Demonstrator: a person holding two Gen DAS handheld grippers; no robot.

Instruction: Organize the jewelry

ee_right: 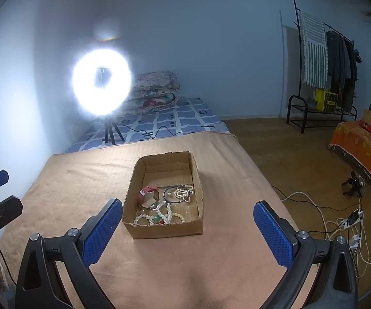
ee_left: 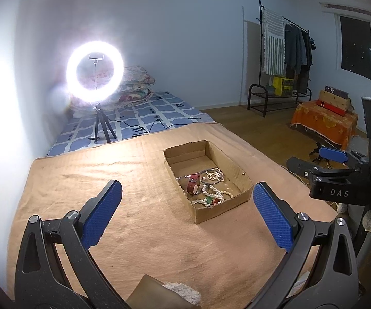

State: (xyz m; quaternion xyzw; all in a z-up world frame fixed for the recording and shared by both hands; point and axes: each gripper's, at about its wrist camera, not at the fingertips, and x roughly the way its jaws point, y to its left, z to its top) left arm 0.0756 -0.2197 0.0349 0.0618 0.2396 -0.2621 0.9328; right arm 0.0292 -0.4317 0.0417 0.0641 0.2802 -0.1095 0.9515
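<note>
We hold two grippers above a tan blanket (ee_right: 211, 270), and both point at one cardboard box (ee_right: 163, 229) that sits in the middle of it. The box is our landmark.

Our left gripper (ee_left: 186, 216) is just in front of the box and a bit to its left side. Its blue fingers (ee_left: 103, 213) are wide apart and hold nothing. Our right gripper (ee_right: 188, 234) is in front of the box too, with the box's near wall between its fingers. Its blue pads (ee_right: 273, 234) are also wide apart and empty. In the left view we can see the right gripper (ee_left: 324, 159) hanging in the air off to the right of the box, away from it.

All the jewelry we can see is inside the box, in the half nearest us. There is a red watch (ee_right: 148, 195) with its strap curled up. Next to it, toward the right wall, lie a dark thin bangle (ee_right: 176, 195) and a small white bead bracelet (ee_right: 183, 193). Closer to the near wall is a pile of white pearl strings (ee_right: 163, 213) with a green and red bit (ee_right: 157, 219) mixed in. The far half of the box is bare.

We see no jewelry lying on the blanket outside the box. So we think the gathering part is done or nearly done. The pieces are still in a jumble and touch each other, so laying them out neatly may be what is left.
</note>
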